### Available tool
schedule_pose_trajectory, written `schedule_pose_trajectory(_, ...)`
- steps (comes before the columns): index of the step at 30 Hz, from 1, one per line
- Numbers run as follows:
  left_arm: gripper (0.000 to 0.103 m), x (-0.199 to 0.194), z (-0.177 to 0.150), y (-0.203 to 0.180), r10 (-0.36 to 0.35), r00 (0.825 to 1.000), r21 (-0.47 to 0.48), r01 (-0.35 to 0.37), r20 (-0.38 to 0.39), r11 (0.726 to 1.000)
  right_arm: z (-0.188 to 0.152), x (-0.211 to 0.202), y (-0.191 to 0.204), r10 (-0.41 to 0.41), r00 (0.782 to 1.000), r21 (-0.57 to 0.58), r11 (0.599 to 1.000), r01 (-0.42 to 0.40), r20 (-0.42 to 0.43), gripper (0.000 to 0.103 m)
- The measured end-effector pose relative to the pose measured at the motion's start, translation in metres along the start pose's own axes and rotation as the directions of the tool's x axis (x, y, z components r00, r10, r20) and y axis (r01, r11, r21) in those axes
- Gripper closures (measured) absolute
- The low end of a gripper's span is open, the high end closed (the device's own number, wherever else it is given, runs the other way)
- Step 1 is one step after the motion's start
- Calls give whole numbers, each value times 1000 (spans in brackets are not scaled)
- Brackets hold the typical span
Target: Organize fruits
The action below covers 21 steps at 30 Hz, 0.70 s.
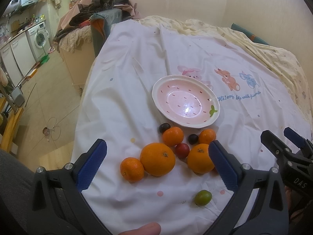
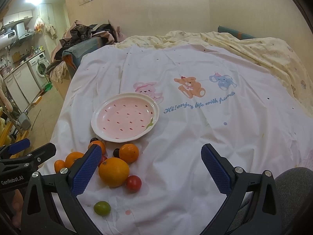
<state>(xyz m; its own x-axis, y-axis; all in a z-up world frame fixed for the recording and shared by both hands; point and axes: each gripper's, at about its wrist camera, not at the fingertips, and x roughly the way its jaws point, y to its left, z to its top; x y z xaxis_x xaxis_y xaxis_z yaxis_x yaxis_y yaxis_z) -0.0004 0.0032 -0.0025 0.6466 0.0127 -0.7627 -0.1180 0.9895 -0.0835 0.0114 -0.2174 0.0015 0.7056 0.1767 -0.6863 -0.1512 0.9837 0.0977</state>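
Note:
A pink strawberry-pattern plate (image 1: 185,99) (image 2: 125,116) lies empty on a white printed sheet (image 1: 121,101). Near its front edge lie several oranges, among them a large one (image 1: 157,161) (image 2: 113,171), plus a red cherry tomato (image 1: 182,150) (image 2: 133,183), two dark grapes (image 1: 164,127) and a green fruit (image 1: 203,197) (image 2: 102,208). My left gripper (image 1: 156,163) is open above the oranges, holding nothing. My right gripper (image 2: 151,168) is open and empty, to the right of the fruit; it also shows in the left wrist view (image 1: 281,137).
The sheet covers a bed with a yellow quilt (image 2: 264,52) at the far side. A pile of clothes (image 1: 97,5) sits beyond the bed's far left corner. The floor and a washing machine (image 1: 39,37) are to the left.

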Motion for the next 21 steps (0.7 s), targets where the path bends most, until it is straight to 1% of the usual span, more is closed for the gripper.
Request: schedule_pose_trajectory(21, 1, -4, 1, 2, -4, 1000, -8, 4, -5, 1000, 1, -1, 3, 0, 1000, -1, 1000, 0, 0, 0)
